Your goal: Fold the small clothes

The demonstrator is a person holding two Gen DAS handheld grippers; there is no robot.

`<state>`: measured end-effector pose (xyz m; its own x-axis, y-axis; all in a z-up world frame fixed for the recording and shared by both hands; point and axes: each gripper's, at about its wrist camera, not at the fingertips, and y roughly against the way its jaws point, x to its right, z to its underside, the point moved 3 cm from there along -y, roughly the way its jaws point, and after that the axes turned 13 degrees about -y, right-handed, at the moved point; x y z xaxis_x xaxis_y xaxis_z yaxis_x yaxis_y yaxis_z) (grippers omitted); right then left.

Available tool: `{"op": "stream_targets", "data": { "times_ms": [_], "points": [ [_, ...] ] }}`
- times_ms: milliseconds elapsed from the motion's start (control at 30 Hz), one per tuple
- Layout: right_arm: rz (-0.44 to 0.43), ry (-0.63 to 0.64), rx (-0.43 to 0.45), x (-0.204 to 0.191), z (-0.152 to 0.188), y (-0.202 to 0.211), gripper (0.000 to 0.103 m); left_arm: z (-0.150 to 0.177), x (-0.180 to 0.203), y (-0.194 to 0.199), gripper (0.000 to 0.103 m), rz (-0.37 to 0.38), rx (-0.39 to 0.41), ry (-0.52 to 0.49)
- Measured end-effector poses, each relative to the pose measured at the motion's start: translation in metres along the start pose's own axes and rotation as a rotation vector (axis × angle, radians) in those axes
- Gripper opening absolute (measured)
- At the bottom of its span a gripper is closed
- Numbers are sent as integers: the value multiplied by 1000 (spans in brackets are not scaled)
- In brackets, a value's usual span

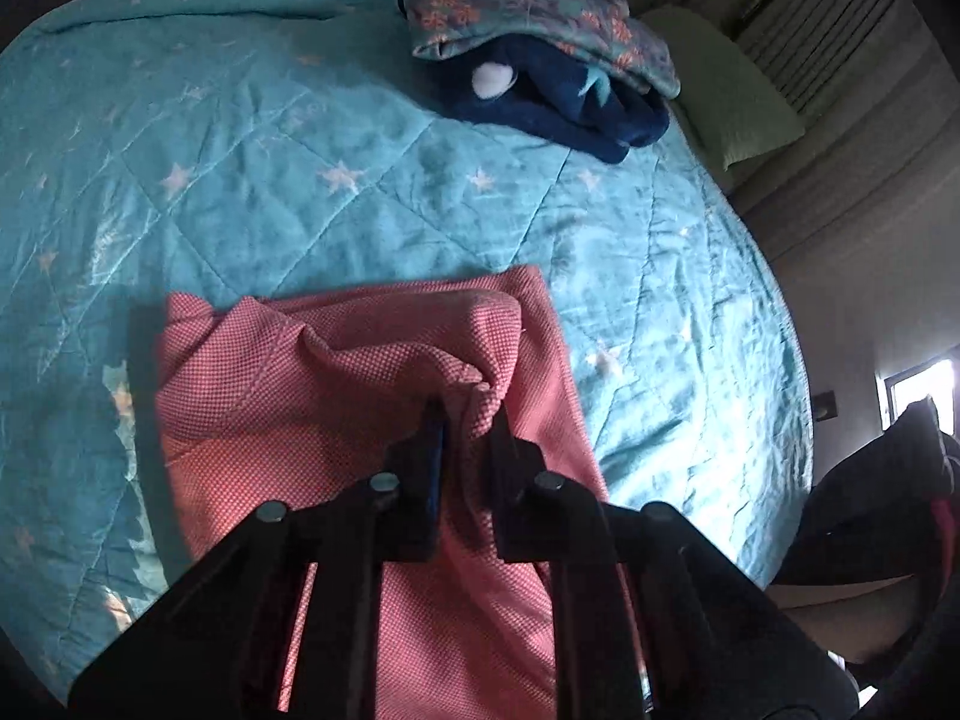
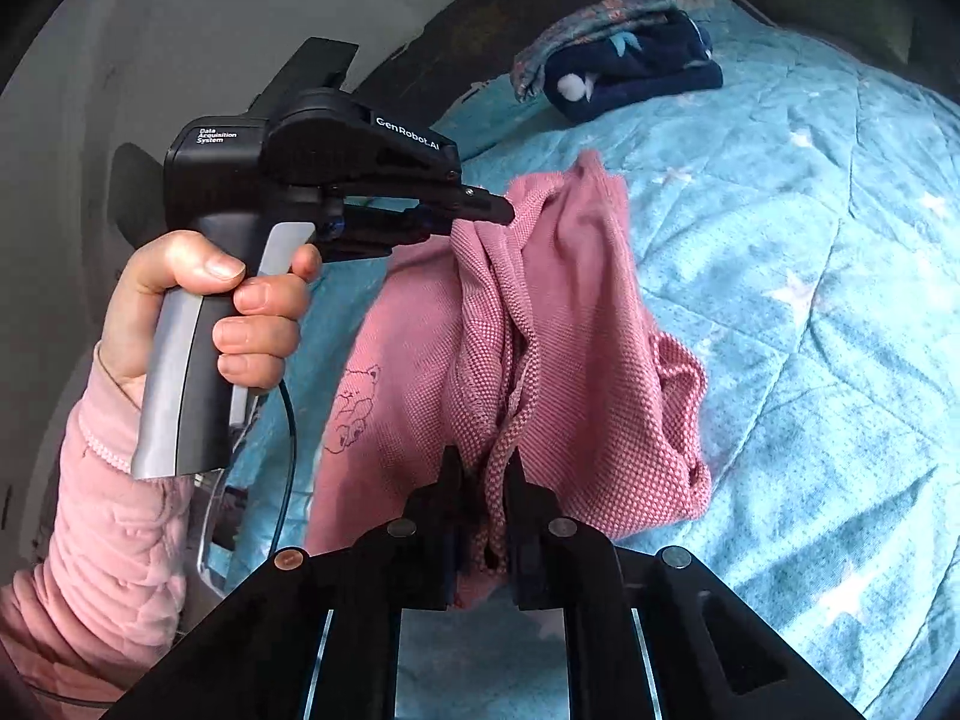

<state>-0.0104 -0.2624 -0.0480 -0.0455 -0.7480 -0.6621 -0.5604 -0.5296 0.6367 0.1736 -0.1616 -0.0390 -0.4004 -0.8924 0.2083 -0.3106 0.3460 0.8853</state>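
Pink knit garment (image 2: 564, 324), bear drawing at 9 o'clock, hangs bunched over the quilt (image 2: 810, 312). Left gripper (image 2: 507, 210) and right gripper (image 2: 485, 462) each pinch its edge.

I am seeing a pink waffle-knit garment (image 2: 576, 324) with bear outline, teal star-print quilt (image 1: 300, 138), navy fleece (image 1: 558, 108), floral teal cloth (image 1: 540, 6).

Right wrist view: left gripper (image 2: 501, 210) body reads "GenRobot.AI" in white on its top cover, and "Data Acquisition System" in small white print on the rear housing. Pink garment (image 2: 558, 324) has a line-drawn bear, no lettering readable on it. Left wrist view: no readable text.
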Motion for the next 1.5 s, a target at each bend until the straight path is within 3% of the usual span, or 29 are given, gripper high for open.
{"op": "stream_targets", "data": {
  "times_ms": [133,233,300,367,433,500,600,667,700,867,1067,1233,1333,1367,1400,1467,1500],
  "points": [
    [-15,72,88,-19,-14,23,10,-20,22,23,14,36,79,-47],
    [10,41,123,-4,-31,31,10,-33,39,9,16,16,52,-104],
    [43,-24,70,18,-37,23,11,-37,42,-20,20,-14,-13,-130],
    [77,-112,-22,47,-37,8,15,-32,32,-46,22,-41,-66,-88],
    [26,-205,-66,68,-29,2,14,-25,24,-54,29,22,-84,-44],
    [-3,-220,-61,71,-25,7,16,-21,18,-46,40,50,-75,-31],
    [42,-155,-66,64,-27,14,22,-12,10,-12,54,31,-16,-67],
    [132,-91,-30,59,-31,21,44,6,4,22,62,37,53,-104],
    [173,-54,-1,57,-31,26,46,12,3,30,65,38,70,-112],
    [217,16,48,46,-42,35,46,77,-20,61,70,-37,112,-144],
    [140,134,43,-7,-86,7,46,137,-40,15,70,-117,6,-108],
    [53,183,-94,-44,-104,-56,36,147,-52,10,76,-77,33,-26],
    [194,189,-119,-22,-124,-105,25,147,-57,7,78,-64,35,-13],
    [265,176,-111,-7,-131,-117,10,146,-56,7,79,-61,37,-10],
    [297,137,-112,11,-139,-124,3,145,-56,7,79,-58,39,-7],
    [188,2,-122,30,-145,-118,3,145,-53,7,80,-65,41,-17],
    [180,-23,-111,33,-146,-111,3,146,-54,7,80,-67,43,-23]
  ]
}}
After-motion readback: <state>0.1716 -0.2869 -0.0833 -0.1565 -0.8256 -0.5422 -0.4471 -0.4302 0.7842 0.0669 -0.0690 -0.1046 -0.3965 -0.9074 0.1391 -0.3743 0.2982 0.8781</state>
